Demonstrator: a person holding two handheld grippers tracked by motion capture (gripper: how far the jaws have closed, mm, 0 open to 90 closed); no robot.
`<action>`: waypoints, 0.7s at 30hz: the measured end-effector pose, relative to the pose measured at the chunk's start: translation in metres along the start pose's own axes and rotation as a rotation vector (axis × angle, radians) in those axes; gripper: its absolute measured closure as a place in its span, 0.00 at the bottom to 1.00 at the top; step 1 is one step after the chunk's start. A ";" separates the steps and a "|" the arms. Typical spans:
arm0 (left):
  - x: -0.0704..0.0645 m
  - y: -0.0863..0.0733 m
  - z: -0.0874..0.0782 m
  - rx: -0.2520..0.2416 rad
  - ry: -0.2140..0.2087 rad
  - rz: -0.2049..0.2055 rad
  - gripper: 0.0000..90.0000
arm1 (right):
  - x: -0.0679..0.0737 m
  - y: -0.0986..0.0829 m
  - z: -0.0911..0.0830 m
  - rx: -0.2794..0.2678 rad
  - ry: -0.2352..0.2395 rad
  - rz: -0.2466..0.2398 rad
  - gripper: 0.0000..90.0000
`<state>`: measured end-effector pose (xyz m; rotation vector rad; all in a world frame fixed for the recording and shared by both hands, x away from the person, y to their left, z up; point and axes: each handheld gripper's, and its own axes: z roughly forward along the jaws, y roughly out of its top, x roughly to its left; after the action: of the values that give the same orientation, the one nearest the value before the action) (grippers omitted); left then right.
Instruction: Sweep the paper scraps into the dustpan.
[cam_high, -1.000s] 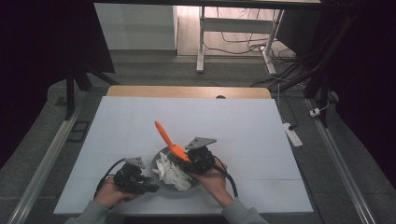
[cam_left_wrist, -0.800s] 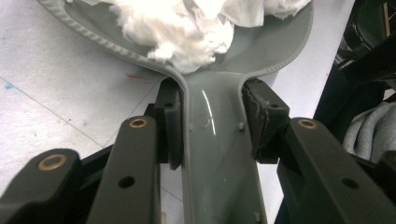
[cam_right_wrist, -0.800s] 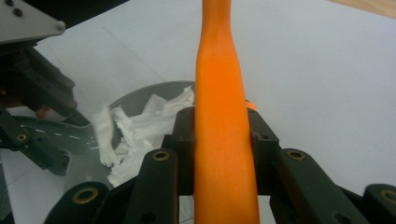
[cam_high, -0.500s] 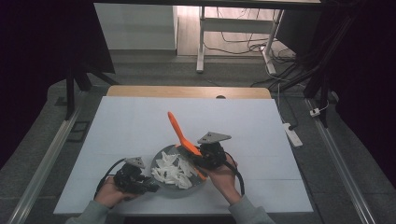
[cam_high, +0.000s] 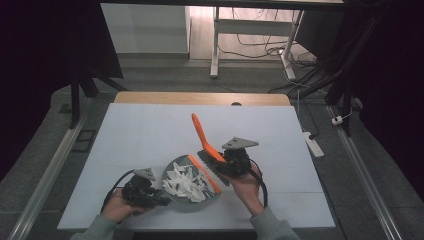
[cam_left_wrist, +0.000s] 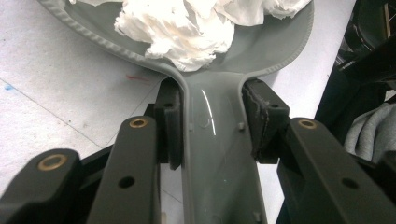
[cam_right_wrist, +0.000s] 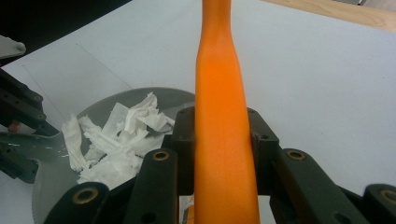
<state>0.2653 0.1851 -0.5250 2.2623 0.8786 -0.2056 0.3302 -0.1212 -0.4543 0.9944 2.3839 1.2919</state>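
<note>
I hold the grey dustpan (cam_high: 192, 186) by its handle, pinched in my left tongs (cam_left_wrist: 210, 116), low in the middle of the frame. The white paper scraps (cam_high: 187, 181) lie inside it already (no scraps seen on the counter (cam_high: 135, 135)). My right tongs (cam_right_wrist: 223, 140) pinch the orange brush (cam_high: 204, 145) beside the pan; emptying remains, I judge.

Grey dustpan (cam_high: 192, 186) flat, holding white paper scraps (cam_high: 186, 181); orange brush (cam_high: 205, 150) tilted, perhaps touching it.

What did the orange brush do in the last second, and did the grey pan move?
The right tool swung the orange brush rightwards, off the paper scraps to the dustpan rim, its handle tipping up. The left tool kept gripping the dustpan handle, which stayed put.
</note>
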 end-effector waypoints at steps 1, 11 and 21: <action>0.000 0.000 0.000 0.000 0.000 0.000 0.68 | 0.000 0.000 0.000 0.001 -0.001 -0.001 0.78; 0.000 0.000 0.000 -0.006 0.002 0.000 0.68 | -0.009 -0.003 -0.007 -0.008 -0.023 0.023 0.77; 0.001 -0.001 -0.003 -0.040 0.018 -0.008 0.68 | -0.021 -0.007 -0.017 -0.026 -0.033 0.033 0.78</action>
<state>0.2654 0.1882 -0.5239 2.2268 0.8934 -0.1701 0.3340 -0.1494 -0.4521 1.0435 2.3291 1.3041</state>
